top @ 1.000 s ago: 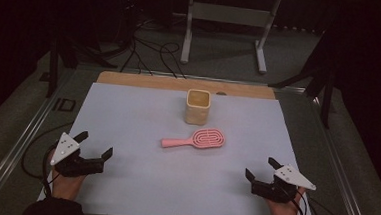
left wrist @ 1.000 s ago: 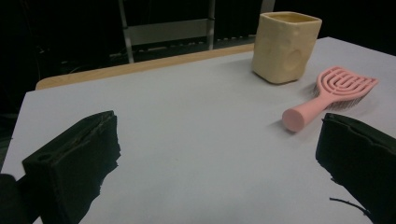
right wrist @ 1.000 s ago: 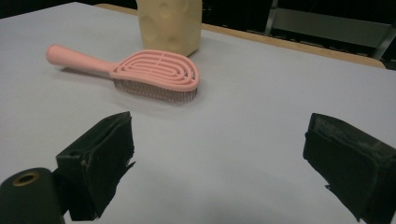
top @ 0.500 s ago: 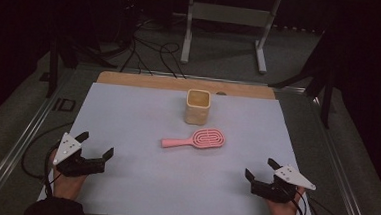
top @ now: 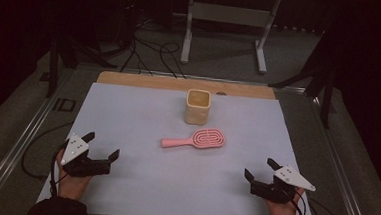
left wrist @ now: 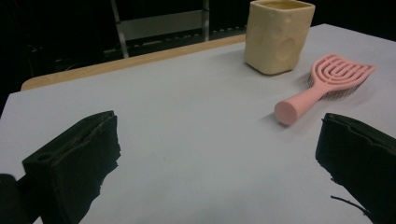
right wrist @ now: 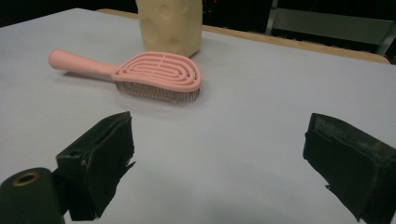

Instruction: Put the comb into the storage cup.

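Note:
A pink hairbrush (top: 195,139) lies bristles down at the middle of the pale mat, its handle pointing left. Just behind it stands a cream square cup (top: 197,106), upright and open at the top. My left gripper (top: 102,145) rests near the mat's front left, open, with nothing between its jaws. My right gripper (top: 260,169) rests near the front right, also open and empty. In the left gripper view the hairbrush (left wrist: 322,86) and cup (left wrist: 278,35) lie ahead to the right. In the right gripper view the hairbrush (right wrist: 144,73) and cup (right wrist: 171,25) lie ahead to the left.
The pale mat (top: 143,114) covers a wooden table (top: 145,80) whose far edge shows as a bare strip. Metal rails run along both sides. Beyond the table are a stand's legs (top: 223,34) and cables (top: 147,49) on the dark floor.
My left gripper has drifted slightly to the right and forward. The right gripper, hairbrush and cup stay where they were.

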